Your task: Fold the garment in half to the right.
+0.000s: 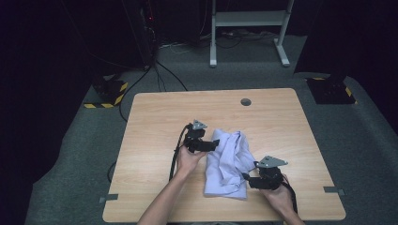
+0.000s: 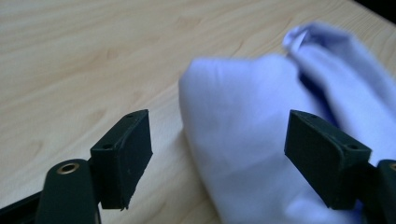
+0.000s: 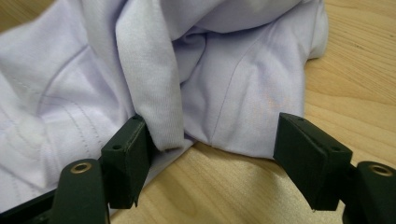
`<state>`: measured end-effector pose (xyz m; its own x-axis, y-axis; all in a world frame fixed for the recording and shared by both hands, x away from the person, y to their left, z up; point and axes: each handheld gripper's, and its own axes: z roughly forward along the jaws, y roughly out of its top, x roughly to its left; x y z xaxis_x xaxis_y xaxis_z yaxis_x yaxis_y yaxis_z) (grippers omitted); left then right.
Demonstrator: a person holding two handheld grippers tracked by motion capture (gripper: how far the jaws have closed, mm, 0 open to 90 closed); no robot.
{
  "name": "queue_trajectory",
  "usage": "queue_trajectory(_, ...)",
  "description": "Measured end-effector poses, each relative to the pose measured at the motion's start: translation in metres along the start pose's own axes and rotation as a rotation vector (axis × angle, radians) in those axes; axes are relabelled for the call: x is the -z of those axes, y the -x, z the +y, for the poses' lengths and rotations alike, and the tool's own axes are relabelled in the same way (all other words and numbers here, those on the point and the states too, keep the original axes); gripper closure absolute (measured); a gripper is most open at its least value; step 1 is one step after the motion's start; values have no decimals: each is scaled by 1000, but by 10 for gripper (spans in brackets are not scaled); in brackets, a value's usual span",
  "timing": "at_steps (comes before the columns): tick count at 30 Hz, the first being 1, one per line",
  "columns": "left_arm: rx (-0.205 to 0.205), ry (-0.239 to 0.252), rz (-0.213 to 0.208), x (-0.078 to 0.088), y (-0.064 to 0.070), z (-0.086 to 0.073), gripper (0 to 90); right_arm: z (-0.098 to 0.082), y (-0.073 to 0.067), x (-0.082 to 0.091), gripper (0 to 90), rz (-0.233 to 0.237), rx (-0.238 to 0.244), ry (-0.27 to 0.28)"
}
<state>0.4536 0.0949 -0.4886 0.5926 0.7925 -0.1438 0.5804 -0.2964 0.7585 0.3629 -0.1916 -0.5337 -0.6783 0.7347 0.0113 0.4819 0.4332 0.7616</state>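
A crumpled pale lilac garment (image 1: 227, 161) lies in the middle of the wooden table (image 1: 286, 126). My left gripper (image 1: 213, 144) is at the garment's upper left edge and points right at it. In the left gripper view the left gripper (image 2: 219, 154) stands open, with the cloth (image 2: 247, 140) bulging between and beyond the jaws, pressed by neither pad. My right gripper (image 1: 248, 180) is at the garment's lower right edge. In the right gripper view the right gripper (image 3: 215, 158) is open, and a fold of the cloth (image 3: 154, 93) hangs against the left pad (image 3: 128, 163).
A round cable hole (image 1: 245, 101) sits near the table's far edge. Beyond the table stand a white desk frame (image 1: 248, 18) and two floor bases with yellow-black tape (image 1: 110, 91) (image 1: 331, 89). Bare wood surrounds the garment.
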Motion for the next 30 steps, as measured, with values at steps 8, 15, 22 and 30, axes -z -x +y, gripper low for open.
queue_trajectory(8,26,-24,45,-8,2,-19,214,10,-5,-14,292,-49,53,-51)
queue_trajectory(15,78,-10,91,-12,-8,-24,217,17,5,-25,289,-55,26,-41)
queue_trajectory(22,156,25,150,-18,-34,-22,228,41,17,-53,285,-86,17,-39)
queue_trajectory(30,174,65,125,-3,-37,-27,195,45,19,-52,201,-58,-23,-19)
